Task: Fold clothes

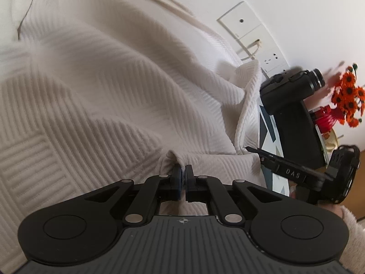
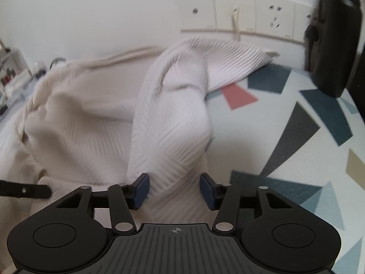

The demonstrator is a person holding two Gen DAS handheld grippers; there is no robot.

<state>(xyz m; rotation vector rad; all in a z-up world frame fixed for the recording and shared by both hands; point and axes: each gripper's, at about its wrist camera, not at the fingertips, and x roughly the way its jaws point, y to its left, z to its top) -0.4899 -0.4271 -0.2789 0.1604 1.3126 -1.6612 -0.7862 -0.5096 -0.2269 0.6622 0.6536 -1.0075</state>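
garment (image 2: 95,114) — 1 | tools — 2: left (image 1: 182,178), right (image 2: 174,190) | wall plates (image 2: 235,11) — 4 | flower bunch (image 1: 349,98) — 1

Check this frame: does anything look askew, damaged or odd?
Nothing looks damaged or spilled. The white textured garment lies bunched and unfolded on the patterned tablecloth, as expected mid-fold. The left gripper is shut on its edge; the right gripper is open with cloth between its fingers. The garment's far end lies below the wall sockets.

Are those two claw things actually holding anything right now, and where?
The left gripper is shut on a pinched fold at the edge of the white garment. The right gripper has its jaws open around the cloth, gripping nothing.
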